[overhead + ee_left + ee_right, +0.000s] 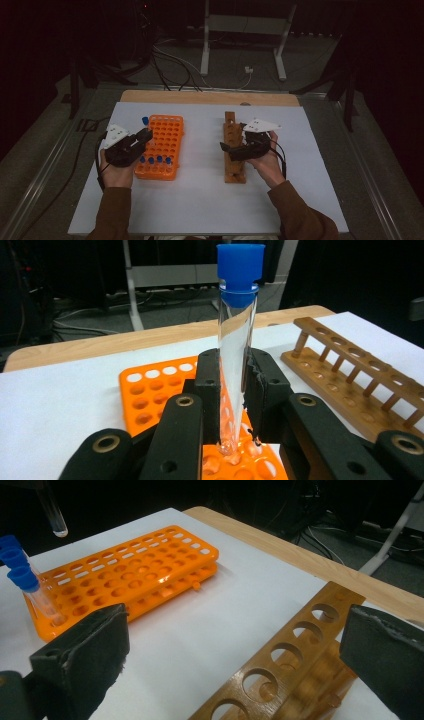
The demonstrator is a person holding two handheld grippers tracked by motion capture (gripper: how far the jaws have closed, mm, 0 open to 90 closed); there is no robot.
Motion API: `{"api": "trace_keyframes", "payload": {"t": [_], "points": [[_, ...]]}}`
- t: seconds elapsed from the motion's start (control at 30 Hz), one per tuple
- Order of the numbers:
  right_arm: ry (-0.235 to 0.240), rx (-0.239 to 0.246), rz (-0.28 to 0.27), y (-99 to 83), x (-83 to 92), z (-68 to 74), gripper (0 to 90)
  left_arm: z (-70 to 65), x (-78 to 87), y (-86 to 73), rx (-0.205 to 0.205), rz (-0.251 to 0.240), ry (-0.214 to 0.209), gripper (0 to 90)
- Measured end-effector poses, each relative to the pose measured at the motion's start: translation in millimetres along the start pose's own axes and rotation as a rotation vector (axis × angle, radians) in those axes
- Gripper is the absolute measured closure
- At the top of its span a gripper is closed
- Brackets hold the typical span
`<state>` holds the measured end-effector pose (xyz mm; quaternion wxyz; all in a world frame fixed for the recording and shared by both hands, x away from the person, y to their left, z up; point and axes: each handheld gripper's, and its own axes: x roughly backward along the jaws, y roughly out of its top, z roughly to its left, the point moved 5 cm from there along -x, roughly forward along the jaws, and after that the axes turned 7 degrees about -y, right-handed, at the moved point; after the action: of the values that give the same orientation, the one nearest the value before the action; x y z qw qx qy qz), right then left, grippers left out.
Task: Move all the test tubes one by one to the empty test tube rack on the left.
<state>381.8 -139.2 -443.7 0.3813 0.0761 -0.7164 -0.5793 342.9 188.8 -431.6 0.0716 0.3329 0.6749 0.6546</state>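
White paper is covering the surface (200, 200), carrying an orange rack (161, 145) and a wooden rack (233, 150). Left gripper (231, 390) is clenching a blue-capped tube (237, 340) above the orange rack; right gripper (235, 655) is gaping, released, over the wooden rack.

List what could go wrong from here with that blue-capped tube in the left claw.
1. The left claw pinches the glass tube low, near its bottom, so the capped top could tip or slip.
2. The tube hangs above the orange rack; a drop could hit the capped tubes in it.
3. The open right claw flanks the wooden rack and might nudge it.
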Motion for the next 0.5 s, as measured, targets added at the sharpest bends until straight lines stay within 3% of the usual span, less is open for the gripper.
{"api": "trace_keyframes", "payload": {"t": [0.5], "points": [[-0.019, -0.013, -0.022, -10.3, 14.7, -8.2, 0.0, 14.6, 12.9, -19.2, 0.025, 0.006, 0.016, 78.2]]}}
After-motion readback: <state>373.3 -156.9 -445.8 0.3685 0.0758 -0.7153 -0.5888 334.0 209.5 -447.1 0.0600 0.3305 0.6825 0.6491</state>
